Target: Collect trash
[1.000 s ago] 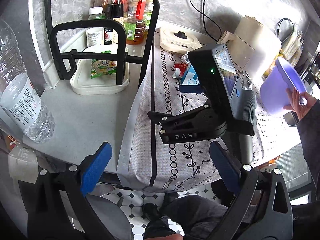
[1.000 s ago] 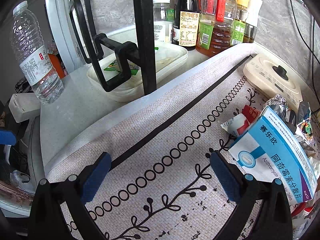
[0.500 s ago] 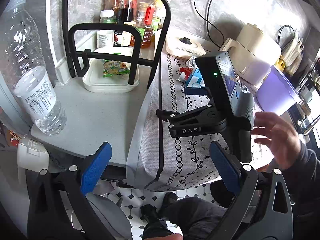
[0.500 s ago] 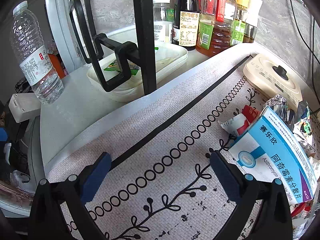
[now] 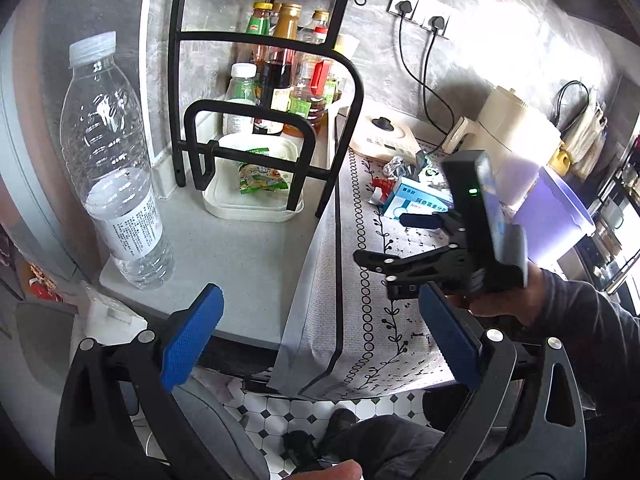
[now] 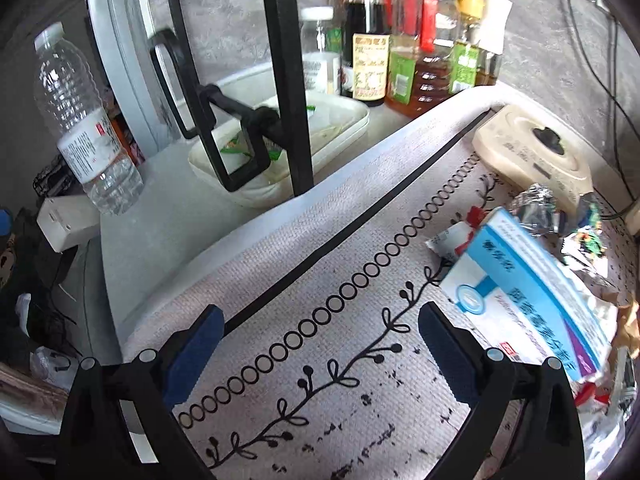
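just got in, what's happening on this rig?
Trash pickup, nothing grabbed yet. The right tool is open and empty, low over the patterned cloth, with the trash pile beside it: a blue medicine box, crumpled foil and wrappers. The left tool is also open and empty, held back off the counter edge near the water bottle. From there you can see the person's hand gripping the right tool. A purple bin sits at the far right.

Water bottle (image 6: 86,128) stands left of the wire rack (image 6: 280,80); a tray (image 6: 320,136) sits under it, bottles (image 6: 400,48) behind; the medicine box (image 6: 532,292) lies right on the tablecloth (image 6: 320,280), foil wrapper (image 6: 536,204) behind it
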Demonstrator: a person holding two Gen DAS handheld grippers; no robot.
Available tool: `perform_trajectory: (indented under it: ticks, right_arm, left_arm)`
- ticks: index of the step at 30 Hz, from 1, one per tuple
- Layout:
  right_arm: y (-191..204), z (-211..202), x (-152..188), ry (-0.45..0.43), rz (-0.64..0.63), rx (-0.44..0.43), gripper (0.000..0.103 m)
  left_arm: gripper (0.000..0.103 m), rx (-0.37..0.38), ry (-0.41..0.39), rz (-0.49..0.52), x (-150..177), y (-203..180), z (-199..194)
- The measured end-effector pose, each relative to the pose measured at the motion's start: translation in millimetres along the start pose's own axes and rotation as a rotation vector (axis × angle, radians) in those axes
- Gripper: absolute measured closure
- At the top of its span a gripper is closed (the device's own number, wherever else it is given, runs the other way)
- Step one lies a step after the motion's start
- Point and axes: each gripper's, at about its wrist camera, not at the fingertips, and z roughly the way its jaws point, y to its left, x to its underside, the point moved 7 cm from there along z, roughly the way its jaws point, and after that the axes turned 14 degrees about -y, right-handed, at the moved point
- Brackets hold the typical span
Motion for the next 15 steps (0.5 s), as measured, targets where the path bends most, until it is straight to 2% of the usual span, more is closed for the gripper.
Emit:
perform_trajectory:
  ticks: [3, 6, 7, 9, 11, 15]
  right_arm:
    - [-6, -59, -11, -0.076, 0.117, -0.005, 0.008]
    - [-20, -113, -4, -0.078, 0.279, -0.008, 0.008]
    - [-27, -130, 0, -0.084, 0.303, 0.033, 0.008]
    - [-39, -170, 11, -0.127, 0.327, 0.175, 0.007]
    - [-47, -201, 18, -0.190, 0.391, 0.209, 0.008]
    - [-69, -252, 24, -0.267, 0.441, 0.345, 0.008]
  left_arm:
    - [0.006, 0.018, -0.028, 0.066, -10, -15, -2]
    - [0.006, 0.037, -0.060, 0.074, -25, -31, -1]
    - [0.006, 0.043, -0.073, 0.087, -30, -38, 1]
    - [0.006, 0.081, -0.106, 0.130, -41, -57, 1]
    - [0.006, 0.119, -0.131, 0.159, -50, -76, 1]
    - [0.006, 0.188, -0.145, 0.163, -65, -108, 6]
